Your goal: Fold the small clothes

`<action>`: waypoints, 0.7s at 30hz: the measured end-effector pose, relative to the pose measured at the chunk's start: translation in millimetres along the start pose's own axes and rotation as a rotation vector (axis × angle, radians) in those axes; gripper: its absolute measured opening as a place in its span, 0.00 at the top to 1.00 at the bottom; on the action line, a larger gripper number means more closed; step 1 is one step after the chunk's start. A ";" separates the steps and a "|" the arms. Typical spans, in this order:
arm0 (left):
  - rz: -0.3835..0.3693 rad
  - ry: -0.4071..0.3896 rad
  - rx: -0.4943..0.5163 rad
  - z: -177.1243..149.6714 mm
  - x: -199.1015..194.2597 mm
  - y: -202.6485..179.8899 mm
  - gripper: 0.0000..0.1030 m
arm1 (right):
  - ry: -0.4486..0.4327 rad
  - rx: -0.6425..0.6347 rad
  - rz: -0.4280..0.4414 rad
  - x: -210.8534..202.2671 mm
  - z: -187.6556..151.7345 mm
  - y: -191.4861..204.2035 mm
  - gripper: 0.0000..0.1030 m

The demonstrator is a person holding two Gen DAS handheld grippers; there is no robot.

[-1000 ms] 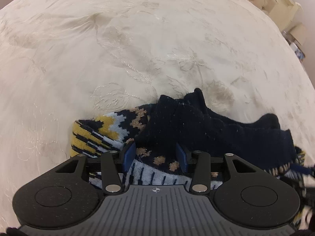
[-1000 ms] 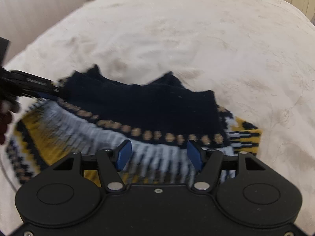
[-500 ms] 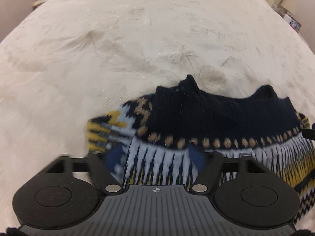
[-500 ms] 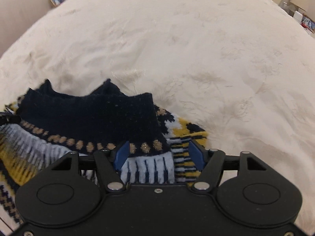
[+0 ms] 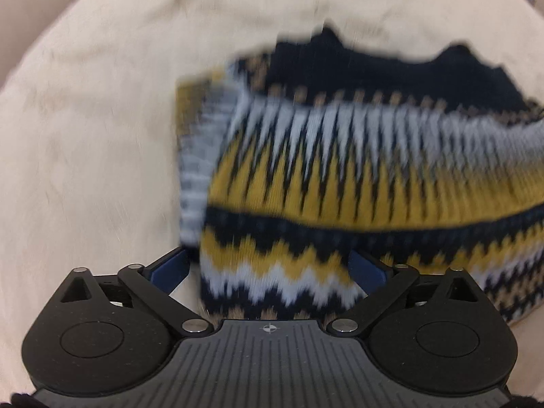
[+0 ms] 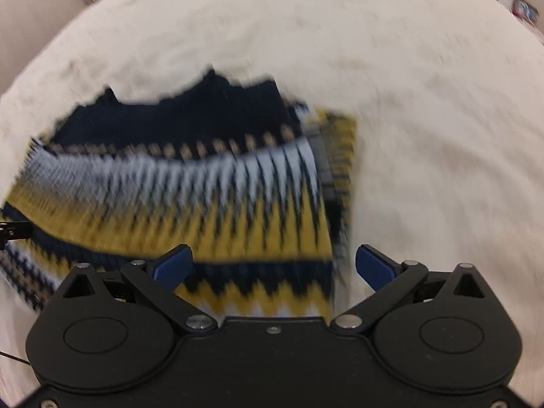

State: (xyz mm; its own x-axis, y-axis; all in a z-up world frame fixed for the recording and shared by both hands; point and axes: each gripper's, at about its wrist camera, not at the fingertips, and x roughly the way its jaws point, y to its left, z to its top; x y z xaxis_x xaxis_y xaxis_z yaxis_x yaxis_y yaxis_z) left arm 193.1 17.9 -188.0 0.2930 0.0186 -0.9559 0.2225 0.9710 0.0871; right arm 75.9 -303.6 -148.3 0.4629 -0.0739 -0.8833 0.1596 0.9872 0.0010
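Left wrist view: the left gripper (image 5: 268, 270) stands with its jaws spread wide, having just been opening; the near left corner of the knitted garment (image 5: 340, 176) lies between the pads, but I see no pad pressing on it. In the right wrist view the right gripper (image 6: 273, 267) is likewise apart, its jaws just opened, over the near right corner of the same garment (image 6: 210, 183), with nothing clamped.

Handling: I judge the knit to be soft, light and limp, not slippery or fragile. It will sag from any single hold, so I would take it at two corners of one edge, one per gripper, pinching through all layers.

Appearance: dark navy band at the far edge, then tan dots, pale blue-white spikes, mustard yellow, and zigzag rows nearest me. A narrower patterned layer shows at each side edge. The garment lies flat on the cream bedspread (image 6: 425, 102). Both views are motion-blurred.
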 end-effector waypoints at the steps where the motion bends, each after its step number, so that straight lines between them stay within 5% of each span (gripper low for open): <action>1: -0.020 0.030 -0.031 -2.6 8.4 4.7 0.00 | 0.019 0.010 -0.006 3.6 -5.0 -2.2 0.00; 9: -0.079 0.056 -0.089 -3.3 21.6 16.4 0.00 | 0.075 0.196 0.064 17.7 -30.9 -35.5 0.00; 21: -0.068 0.021 -0.097 -9.5 18.9 11.5 0.00 | 0.041 0.190 0.082 21.0 -32.2 -33.3 0.00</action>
State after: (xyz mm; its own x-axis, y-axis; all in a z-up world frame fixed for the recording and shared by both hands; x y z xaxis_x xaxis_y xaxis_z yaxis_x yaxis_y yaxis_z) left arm 192.3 31.7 -207.7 0.2602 -0.0436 -0.9646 0.1501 0.9887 -0.0042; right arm 52.2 -333.5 -182.0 0.4463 0.0156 -0.8948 0.2857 0.9450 0.1589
